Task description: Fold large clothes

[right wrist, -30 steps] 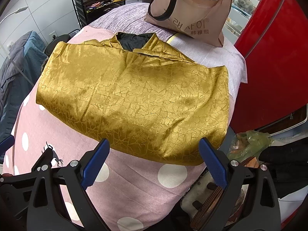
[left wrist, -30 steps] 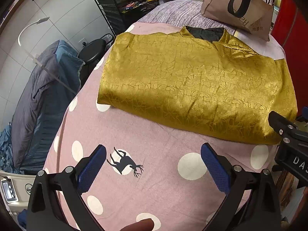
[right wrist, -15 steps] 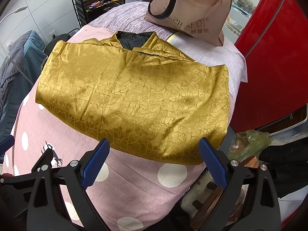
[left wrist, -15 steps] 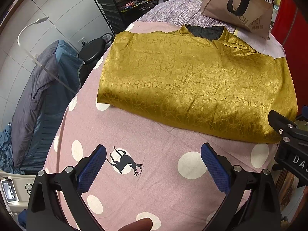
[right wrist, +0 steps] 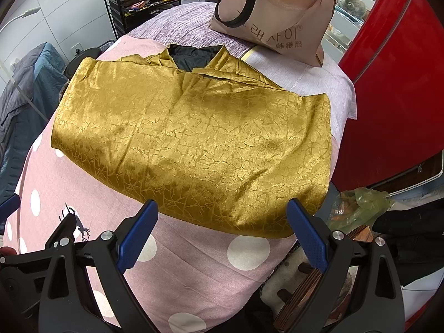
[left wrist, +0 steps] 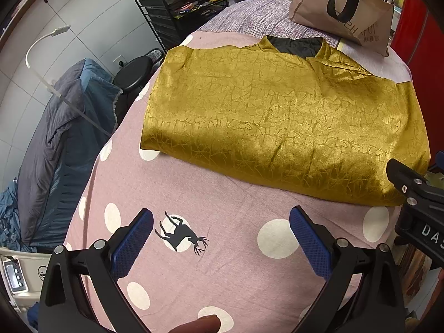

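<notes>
Pink dotted sheet (left wrist: pixel 236 222) covers table; folded gold garment (right wrist: pixel 194 138) lies flat, bag (right wrist: pixel 272 19) behind. Bare sheet near front edge. Left gripper (left wrist: pixel 222 238), right gripper (right wrist: pixel 222 230) spread wide, empty.

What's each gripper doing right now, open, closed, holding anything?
Left gripper: open, holding nothing, above the pink sheet.
Right gripper: open, holding nothing, at the gold garment's near edge.

I read Korean "래사이" with ® and Chinese "韩雅熙" on the tote (right wrist: pixel 273 20) — and "DAS", cut off, on the right gripper (left wrist: pixel 424 222).
</notes>
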A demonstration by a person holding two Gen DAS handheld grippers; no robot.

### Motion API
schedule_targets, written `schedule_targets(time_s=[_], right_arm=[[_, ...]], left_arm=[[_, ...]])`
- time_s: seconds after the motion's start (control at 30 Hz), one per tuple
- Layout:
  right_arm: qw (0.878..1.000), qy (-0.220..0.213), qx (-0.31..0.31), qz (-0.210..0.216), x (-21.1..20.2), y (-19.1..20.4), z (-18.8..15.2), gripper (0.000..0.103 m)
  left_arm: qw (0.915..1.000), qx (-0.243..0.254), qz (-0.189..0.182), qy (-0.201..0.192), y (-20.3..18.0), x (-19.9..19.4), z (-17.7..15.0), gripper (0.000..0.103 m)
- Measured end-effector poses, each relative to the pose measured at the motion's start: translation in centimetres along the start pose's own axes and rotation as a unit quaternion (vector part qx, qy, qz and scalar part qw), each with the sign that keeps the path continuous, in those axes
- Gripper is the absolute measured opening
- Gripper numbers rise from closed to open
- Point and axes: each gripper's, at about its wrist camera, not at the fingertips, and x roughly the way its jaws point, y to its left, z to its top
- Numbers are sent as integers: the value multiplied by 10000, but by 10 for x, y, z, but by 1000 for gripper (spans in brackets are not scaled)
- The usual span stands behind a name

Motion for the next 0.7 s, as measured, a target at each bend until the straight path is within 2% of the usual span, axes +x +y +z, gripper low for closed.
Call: schedule_targets(time_s=[0.37, 0.7], right_arm=[[10000, 12, -26, -7, 2, 1, 1, 92], [10000, -16, -14, -43, 3, -2, 2, 92]], left_arm=[[10000, -45, -89, 7, 1, 0, 1, 97], [9976, -384, -372, -442, 9, -9, 0, 97]])
